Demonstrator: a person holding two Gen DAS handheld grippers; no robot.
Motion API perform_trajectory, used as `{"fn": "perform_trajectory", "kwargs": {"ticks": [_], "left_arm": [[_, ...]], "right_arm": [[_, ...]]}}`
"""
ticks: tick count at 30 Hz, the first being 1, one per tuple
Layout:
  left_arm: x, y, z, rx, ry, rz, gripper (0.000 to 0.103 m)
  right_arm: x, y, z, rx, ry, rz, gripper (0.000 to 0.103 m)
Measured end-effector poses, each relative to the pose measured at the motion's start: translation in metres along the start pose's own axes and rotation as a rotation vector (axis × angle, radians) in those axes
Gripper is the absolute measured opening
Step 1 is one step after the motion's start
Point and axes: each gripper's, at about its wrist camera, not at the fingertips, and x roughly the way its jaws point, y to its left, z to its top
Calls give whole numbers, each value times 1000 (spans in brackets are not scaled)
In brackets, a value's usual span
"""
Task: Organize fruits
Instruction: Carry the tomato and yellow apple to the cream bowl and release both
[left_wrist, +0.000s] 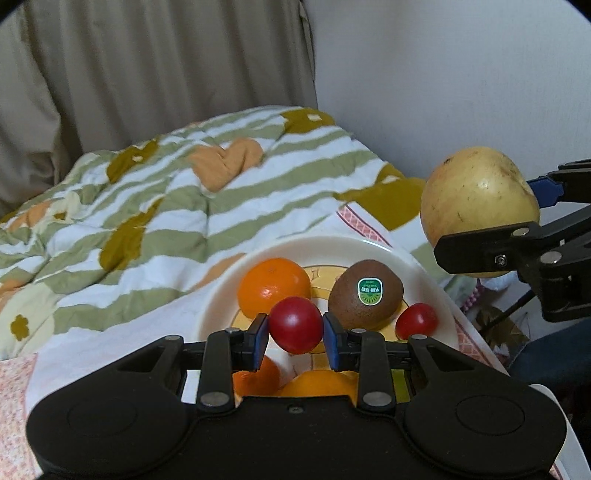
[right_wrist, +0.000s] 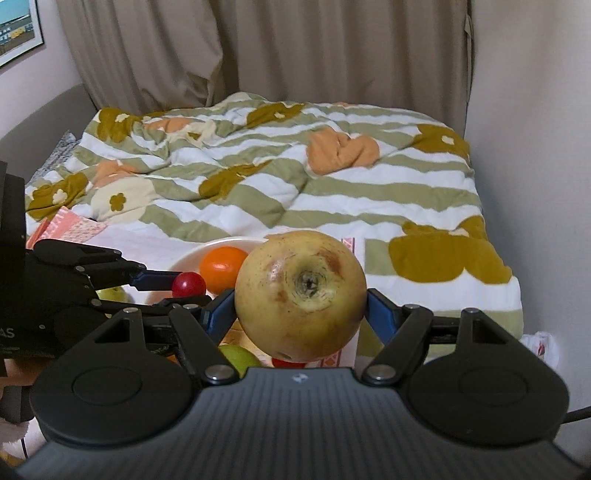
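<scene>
1. Over the near half of the white plate (left_wrist: 221, 295), your left gripper (left_wrist: 295, 334) pinches a small red tomato (left_wrist: 295, 325) between its blue pads (left_wrist: 261, 339); the jaws are nearly together, with only the tomato parting them.
2. To the right of the plate and above its rim, your right gripper (right_wrist: 301, 314) holds a yellow apple (right_wrist: 301, 295), jaws spread wide around it, one pad on each flank. The calyx end faces the right wrist camera, so the apple's core axis runs roughly along the fingers.
3. On the plate: an orange (left_wrist: 273, 286) at the far left, a kiwi (left_wrist: 365, 295) with a green sticker to its right, a second red tomato (left_wrist: 417, 320) at the near right. More orange fruit sits nearer still, mostly hidden beneath the left gripper.
4. Key relation: the held tomato hangs directly above the plate, in front of the gap between orange and kiwi. The left hand is the nearer one to a drop spot. Whether the tomato touches the plate cannot be told.
5. Judgement: a release here would likely let the tomato roll toward the hidden fruit below.
6. Judgement: the apple needs the larger bare patch. The plate's right edge lies nearest it, but the kiwi and second tomato crowd that side.
7. The plate rests on a white cloth (left_wrist: 122, 343) over a striped quilt (left_wrist: 155, 206).
</scene>
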Motion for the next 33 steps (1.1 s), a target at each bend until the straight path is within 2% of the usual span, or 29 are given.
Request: {"fn": "perform_trajectory", "kwargs": {"ticks": [5, 6, 8, 9, 10, 15, 18, 26, 33], "left_arm": [[10, -1, 0, 20, 16, -15, 35], [11, -1, 1, 20, 16, -18, 39], [10, -1, 1, 26, 10, -15, 61], [8, -1, 0, 31, 1, -9, 80], [4, -2, -1, 38, -13, 0, 91], [-14, 0, -5, 46, -40, 24, 95], [-23, 11, -10, 1, -36, 42, 99], [-55, 38, -32, -132, -36, 102, 101], [-75, 55, -55, -204, -25, 163, 101]], "right_arm": [[8, -5, 0, 21, 12, -9, 90], [8, -6, 0, 24, 12, -11, 90], [9, -8, 1, 29, 11, -16, 90], [8, -8, 1, 31, 10, -17, 90], [8, -8, 2, 33, 8, -19, 90], [5, -7, 5, 30, 0, -22, 90], [5, -4, 6, 18, -2, -14, 90], [17, 24, 5, -39, 12, 39, 90], [41, 53, -1, -82, 33, 76, 90]]}}
